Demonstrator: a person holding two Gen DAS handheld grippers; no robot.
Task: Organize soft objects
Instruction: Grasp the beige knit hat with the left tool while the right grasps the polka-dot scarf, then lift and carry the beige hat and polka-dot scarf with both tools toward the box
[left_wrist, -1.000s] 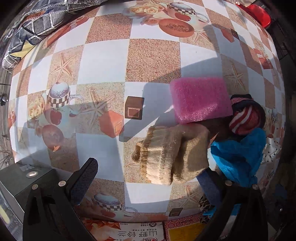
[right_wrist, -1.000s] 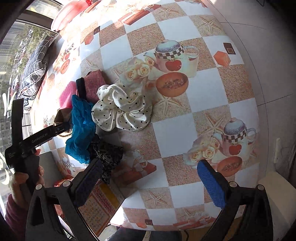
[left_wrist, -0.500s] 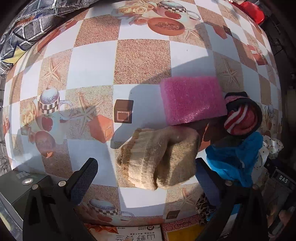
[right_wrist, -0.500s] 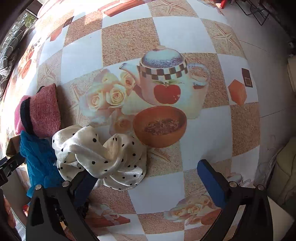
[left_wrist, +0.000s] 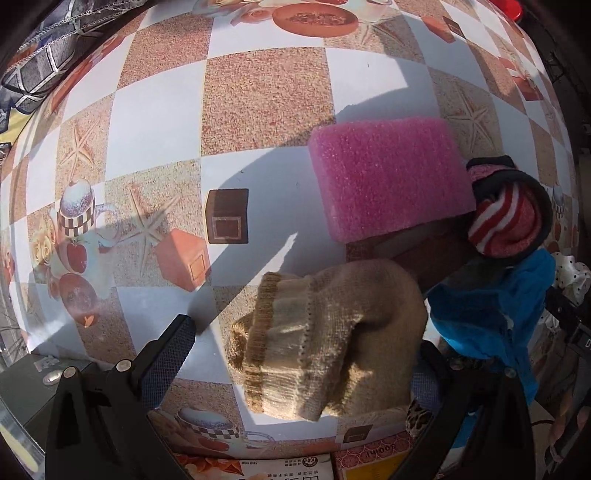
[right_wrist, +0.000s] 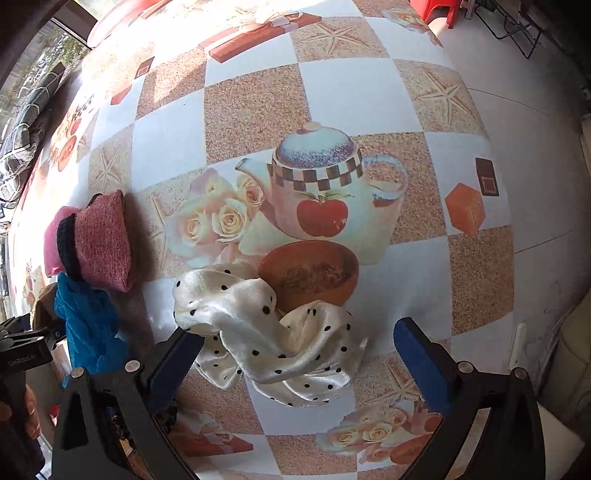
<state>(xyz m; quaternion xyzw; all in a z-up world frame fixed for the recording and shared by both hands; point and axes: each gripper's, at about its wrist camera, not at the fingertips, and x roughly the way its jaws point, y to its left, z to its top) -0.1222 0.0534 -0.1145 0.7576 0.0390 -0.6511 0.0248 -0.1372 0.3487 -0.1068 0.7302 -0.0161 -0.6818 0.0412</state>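
In the left wrist view my left gripper (left_wrist: 299, 363) is open, its fingers on either side of a tan knit glove (left_wrist: 325, 339) lying on the table. Beyond it lie a pink sponge (left_wrist: 388, 177), a red-striped sock roll (left_wrist: 506, 221) and a blue cloth (left_wrist: 491, 317). In the right wrist view my right gripper (right_wrist: 295, 362) is open around a cream polka-dot scarf (right_wrist: 273, 339). The pink knit roll (right_wrist: 101, 240) and blue cloth (right_wrist: 88, 325) lie to its left.
The table wears a checked cloth printed with teapots (right_wrist: 325, 192) and starfish. A patterned cushion (left_wrist: 55, 55) lies at the far left edge. Printed packets (left_wrist: 280, 465) lie at the near edge. A dark leopard-print cloth (left_wrist: 417, 417) peeks out behind the left gripper's right finger.
Both grippers have moved down and forward. The left one has closed in on the tan glove; the right one has swung over to straddle the polka-dot scarf.
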